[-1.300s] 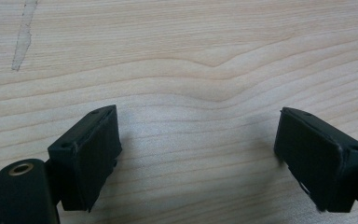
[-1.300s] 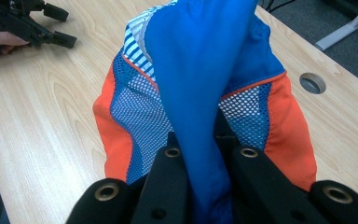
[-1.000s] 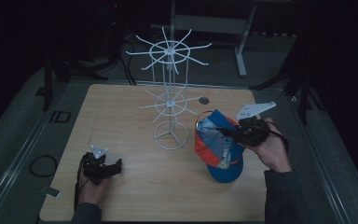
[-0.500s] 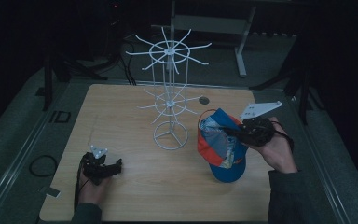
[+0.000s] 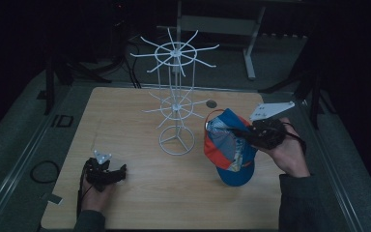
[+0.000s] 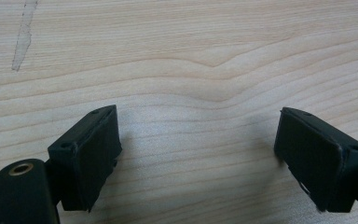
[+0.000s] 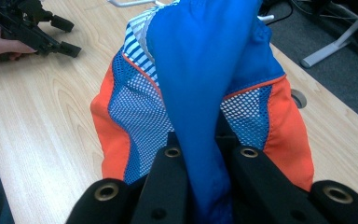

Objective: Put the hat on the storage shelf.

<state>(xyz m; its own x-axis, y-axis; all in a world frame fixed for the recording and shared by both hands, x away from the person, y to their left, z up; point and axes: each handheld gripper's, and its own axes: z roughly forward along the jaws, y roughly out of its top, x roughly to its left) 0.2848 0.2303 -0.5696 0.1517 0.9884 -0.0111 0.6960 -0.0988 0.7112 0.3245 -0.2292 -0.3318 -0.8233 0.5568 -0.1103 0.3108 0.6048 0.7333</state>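
A blue, orange and white mesh cap (image 5: 228,147) hangs from my right gripper (image 5: 248,134) at the right of the wooden table (image 5: 140,193), its brim low near the tabletop. In the right gripper view the jaws are shut on a fold of the cap's blue fabric (image 7: 200,93). A white wire hat rack (image 5: 176,104) with two tiers of radiating hooks stands mid-table, just left of the cap. My left gripper (image 5: 118,173) rests low at the front left, and in its own view the fingers (image 6: 86,151) stand wide apart over bare wood.
A round cable hole (image 5: 211,104) lies in the tabletop behind the cap. Dark floor, cables and a grey desk leg (image 5: 249,53) surround the table. The other hand with its gripper (image 7: 32,30) appears far off in the right gripper view.
The right hand has lifted slightly and shifted a little right with the cap. The left gripper has stayed put.
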